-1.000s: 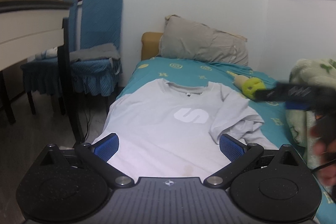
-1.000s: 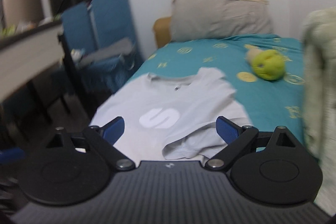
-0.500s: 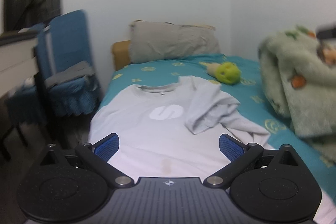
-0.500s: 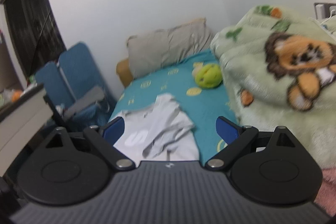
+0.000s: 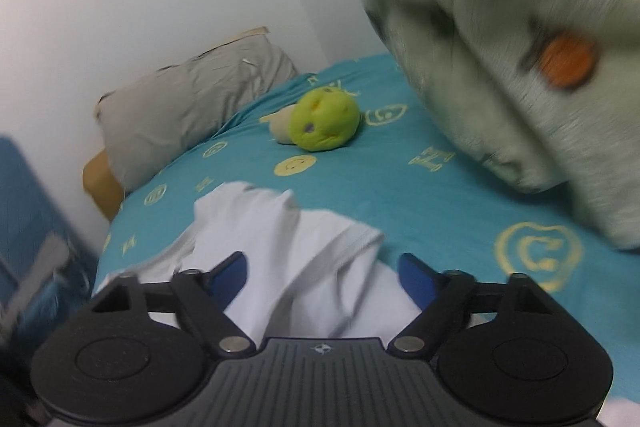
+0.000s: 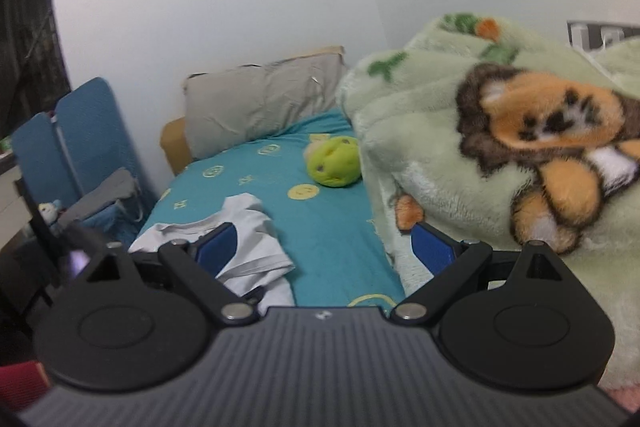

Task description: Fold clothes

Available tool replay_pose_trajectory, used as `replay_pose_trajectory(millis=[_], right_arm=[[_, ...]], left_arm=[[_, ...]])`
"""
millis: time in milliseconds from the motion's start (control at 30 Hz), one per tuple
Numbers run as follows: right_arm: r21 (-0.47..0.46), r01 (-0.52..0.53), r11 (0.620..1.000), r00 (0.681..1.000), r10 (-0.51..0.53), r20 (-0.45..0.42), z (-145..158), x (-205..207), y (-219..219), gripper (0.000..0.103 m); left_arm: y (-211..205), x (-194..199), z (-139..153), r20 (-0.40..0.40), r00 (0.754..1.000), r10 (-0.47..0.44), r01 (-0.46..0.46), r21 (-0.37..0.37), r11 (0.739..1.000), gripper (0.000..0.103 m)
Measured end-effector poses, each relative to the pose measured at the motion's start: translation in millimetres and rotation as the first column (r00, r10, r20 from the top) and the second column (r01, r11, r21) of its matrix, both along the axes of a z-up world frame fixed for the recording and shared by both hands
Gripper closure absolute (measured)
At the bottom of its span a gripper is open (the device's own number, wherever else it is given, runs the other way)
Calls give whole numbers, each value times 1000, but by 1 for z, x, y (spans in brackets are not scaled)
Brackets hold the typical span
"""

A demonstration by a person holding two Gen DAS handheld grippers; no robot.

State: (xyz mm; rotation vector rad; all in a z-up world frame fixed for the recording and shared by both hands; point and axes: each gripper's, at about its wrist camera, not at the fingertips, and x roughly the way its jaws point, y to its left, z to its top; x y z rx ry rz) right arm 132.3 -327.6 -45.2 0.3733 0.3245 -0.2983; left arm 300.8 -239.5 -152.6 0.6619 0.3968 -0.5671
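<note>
Left gripper jaws closing around a bunched fold of the white T-shirt without pinching it yet, right gripper open and empty beside it, folding barely begun, teal bedsheet ahead, green plush, pillow, fleece blanket rightward.

The teal bedsheet carries yellow printed signs: a letter H beside the green blanket's edge, smiley faces, and a heart-shaped outline with a C-like mark. Smaller yellow marks near the pillow are too small to read
</note>
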Motion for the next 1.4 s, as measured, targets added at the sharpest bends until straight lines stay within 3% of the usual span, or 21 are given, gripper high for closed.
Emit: replay_pose_trajectory(millis=[67,133,200,233,300,367,433,467,567,667,733,800,900,967,1000,1033,1133,1200,1300,1400], right_arm=[[12,8,1000,1000,-8,-4,-6,8,-5,8],[13,20,1000,1000,-19,-16,-11,16,-8,8],[14,35,999,999,-35,-40,-17,24,-10,8],[18,40,999,998,-39,-54,-19,26,-10,8],[35,44,998,996,-41,-77,-22,28,-10,8],[51,47,998,996,-42,-83,-22,26,-7,8],[59,42,997,996,-38,-78,-20,22,-4,8],[60,41,997,997,-37,-74,-19,21,-2,8],[51,37,998,997,-33,-77,-18,21,2,8],[49,34,998,995,-30,-95,-21,25,4,8],[49,30,998,994,-25,-108,-23,28,5,8],[47,25,999,993,-20,-115,-25,30,7,8],[38,5,999,994,-1,-114,-27,34,9,8],[35,-19,999,995,23,-100,-28,36,11,8],[34,-36,999,995,39,-92,-28,37,12,8],[35,-58,998,995,60,-80,-27,39,14,8],[27,-136,990,989,137,-50,-25,43,22,8],[21,-183,983,982,184,-44,-24,45,28,8],[26,-262,965,964,263,-39,-22,47,37,7],[-6,-306,952,950,305,-68,-18,47,50,6]], left_arm=[[-10,14,-12,2,1000,-10,9,44,999,41],[-13,24,-19,3,1000,-18,18,62,998,80],[-16,34,-26,4,1000,-27,26,80,996,94],[-16,39,-27,2,1000,-29,29,77,997,94],[5,48,-1,-24,1000,-12,9,-87,996,95],[32,62,26,-74,997,7,-26,-258,966,95],[65,83,48,-153,988,32,-94,-416,905,96],[82,99,54,-206,976,64,-159,-486,860,96],[135,146,71,-373,918,132,-358,-642,678,96],[170,191,60,-483,831,275,-546,-617,568,96],[186,217,41,-548,744,383,-664,-541,515,96],[197,240,20,-581,676,452,-734,-477,484,96],[212,255,-8,-599,618,509,-782,-404,475,95],[218,257,-17,-610,606,510,-790,-387,475,84],[220,255,-19,-610,606,510,-790,-385,478,73],[220,252,-17,-600,616,510,-782,-385,490,59],[219,229,-1,-562,658,501,-745,-389,543,30],[218,205,17,-516,705,486,-701,-401,590,18],[210,148,49,-461,760,457,-639,-406,653,9],[209,80,78,-405,804,434,-586,-417,695,5]])
